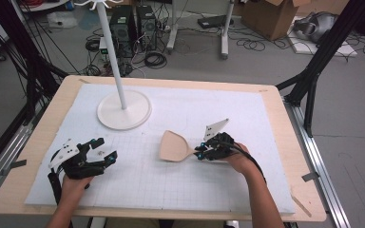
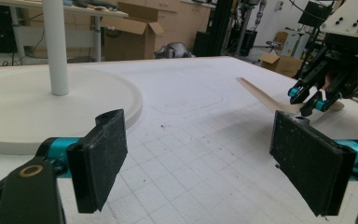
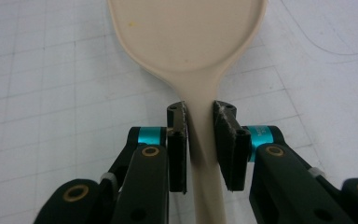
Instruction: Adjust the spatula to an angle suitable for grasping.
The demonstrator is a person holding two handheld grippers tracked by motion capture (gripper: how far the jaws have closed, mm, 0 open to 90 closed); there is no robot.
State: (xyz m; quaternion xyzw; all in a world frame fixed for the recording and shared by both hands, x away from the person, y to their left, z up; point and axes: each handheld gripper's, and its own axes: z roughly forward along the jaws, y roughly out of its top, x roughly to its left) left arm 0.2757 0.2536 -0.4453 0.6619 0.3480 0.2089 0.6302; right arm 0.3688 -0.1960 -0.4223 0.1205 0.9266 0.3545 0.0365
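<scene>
A beige spatula (image 1: 173, 146) lies flat on the white grid mat (image 1: 171, 180), blade to the left. My right gripper (image 1: 200, 153) is shut on its narrow handle (image 3: 204, 154) just behind the blade (image 3: 191, 32), one pad pressing on each side. In the left gripper view the spatula (image 2: 261, 95) and the right gripper (image 2: 307, 98) sit at the far right. My left gripper (image 1: 105, 149) rests low over the mat's left part, well away from the spatula. It is open, with nothing between its wide-apart pads (image 2: 98, 158).
A white stand with a round base (image 1: 109, 114) and a thin pole (image 1: 114, 57) rises at the mat's back left, just beyond the left gripper. The wooden table edge (image 1: 294, 142) frames the mat. Cardboard boxes, cables and black frame legs surround the table.
</scene>
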